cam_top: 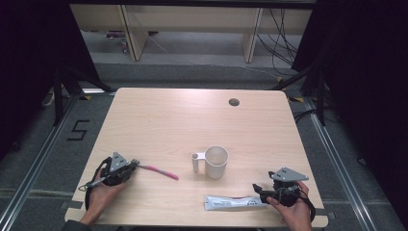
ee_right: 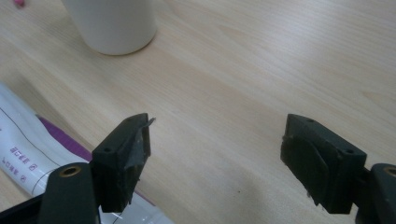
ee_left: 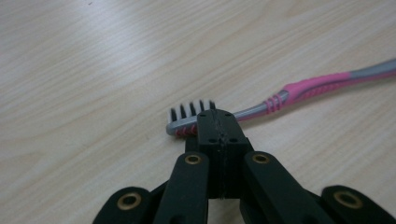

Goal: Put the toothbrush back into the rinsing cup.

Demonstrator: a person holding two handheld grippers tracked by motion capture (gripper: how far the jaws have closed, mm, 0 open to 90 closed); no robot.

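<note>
Gripping the toothbrush, cup not yet reached

High view: your left tongs [cam_top: 136, 164] pinch the toothbrush [cam_top: 161, 171] near the surface's [cam_top: 159, 120] left edge, handle pointing right toward the cup [cam_top: 216, 161]. Left gripper view: jaws pressed onto the neck, bristles [ee_left: 191, 111] up. Right gripper view: your right tongs [ee_right: 215, 154] stand spread beside the toothpaste tube [ee_right: 28, 149].

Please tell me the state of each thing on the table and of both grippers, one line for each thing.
toothbrush: gripped near its bristle head, handle reaching out over the table
mug: upright, nothing seen inside
toothpaste tube: lying flat, not gripped
left gripper: jaws shut on the toothbrush
right gripper: jaws open, holding nothing, beside the toothpaste tube
</note>
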